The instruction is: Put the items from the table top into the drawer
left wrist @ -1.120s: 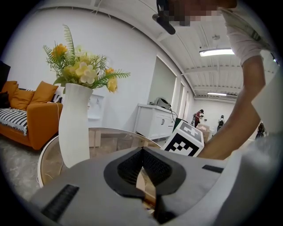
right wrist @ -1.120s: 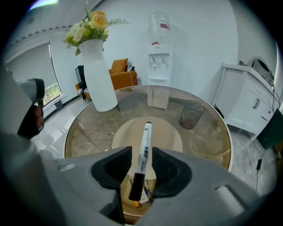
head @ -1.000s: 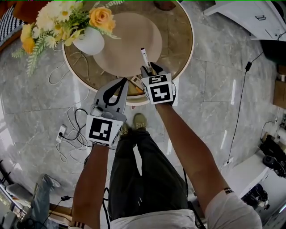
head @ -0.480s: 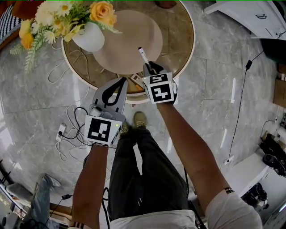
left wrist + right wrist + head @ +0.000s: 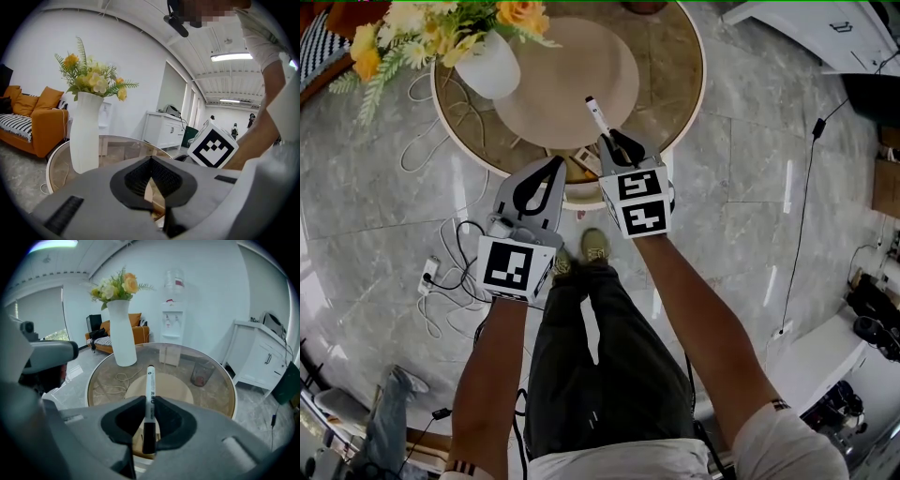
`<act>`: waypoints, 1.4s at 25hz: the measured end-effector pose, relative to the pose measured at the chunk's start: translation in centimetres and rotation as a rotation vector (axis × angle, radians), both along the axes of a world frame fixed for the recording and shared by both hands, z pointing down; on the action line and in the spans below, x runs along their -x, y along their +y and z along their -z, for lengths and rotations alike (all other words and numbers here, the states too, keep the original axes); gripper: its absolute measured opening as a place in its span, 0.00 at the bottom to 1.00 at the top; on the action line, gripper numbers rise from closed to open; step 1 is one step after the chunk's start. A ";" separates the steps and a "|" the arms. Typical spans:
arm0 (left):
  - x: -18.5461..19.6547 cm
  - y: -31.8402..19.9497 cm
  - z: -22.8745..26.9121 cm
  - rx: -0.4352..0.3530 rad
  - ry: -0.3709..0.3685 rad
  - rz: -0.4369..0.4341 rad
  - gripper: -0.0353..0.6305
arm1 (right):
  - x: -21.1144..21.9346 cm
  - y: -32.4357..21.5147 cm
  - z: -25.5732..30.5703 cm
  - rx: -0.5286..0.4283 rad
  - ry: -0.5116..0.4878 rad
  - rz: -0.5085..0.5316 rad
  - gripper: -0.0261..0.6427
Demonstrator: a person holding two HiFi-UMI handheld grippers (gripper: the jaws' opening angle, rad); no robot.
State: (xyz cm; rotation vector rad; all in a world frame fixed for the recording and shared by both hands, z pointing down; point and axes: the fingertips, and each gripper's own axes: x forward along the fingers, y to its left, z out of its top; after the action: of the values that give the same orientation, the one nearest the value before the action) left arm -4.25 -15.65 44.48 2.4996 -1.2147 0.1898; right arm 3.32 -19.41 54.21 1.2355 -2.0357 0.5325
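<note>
My right gripper (image 5: 609, 141) (image 5: 150, 401) is shut on a white marker (image 5: 597, 114) (image 5: 150, 385) with a black cap. The marker sticks out past the jaws, lifted a little over the round glass table (image 5: 698, 84). Its capped end sits behind the pads. Just left of it, my left gripper (image 5: 556, 165) (image 5: 150, 160) is level at the table's near rim with its tips together. A small open wooden drawer (image 5: 578, 173) under the rim lies between the two grippers. Light wood shows in the gap behind the left tips; I cannot tell whether they grip it.
A white vase of yellow flowers (image 5: 487, 70) (image 5: 121, 333) stands on the table's far left part. A waste basket (image 5: 202, 373) shows through the glass. Cables and a power strip (image 5: 429, 277) lie on the marble floor at left. A white cabinet (image 5: 825, 33) is at the upper right.
The right gripper has closed on the marker and raised it off the table top, its free end swinging up and left. The left gripper has stayed at the rim.
</note>
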 end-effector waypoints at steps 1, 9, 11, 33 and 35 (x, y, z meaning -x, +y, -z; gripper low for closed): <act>0.1 0.2 0.1 -0.005 0.000 -0.003 0.05 | 0.2 0.4 0.5 -0.009 -0.005 -0.001 0.13; 1.2 2.6 1.3 -0.025 0.014 0.006 0.05 | 1.1 4.6 5.0 -0.062 -0.050 -0.017 0.13; 1.5 3.3 1.8 -0.025 0.021 0.018 0.05 | 1.2 5.9 6.0 -0.075 -0.061 -0.024 0.13; 0.3 13.3 0.3 -0.040 -0.004 0.149 0.05 | 0.7 19.1 5.1 -0.065 -0.138 0.108 0.13; 0.1 14.2 -0.3 -0.041 -0.009 0.158 0.05 | 0.4 20.2 3.7 -0.050 -0.132 0.126 0.13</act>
State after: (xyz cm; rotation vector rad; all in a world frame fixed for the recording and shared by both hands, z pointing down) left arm -4.32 -1.48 44.83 2.4253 -1.4265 0.1369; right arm 2.96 0.76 50.47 1.1183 -2.2332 0.5176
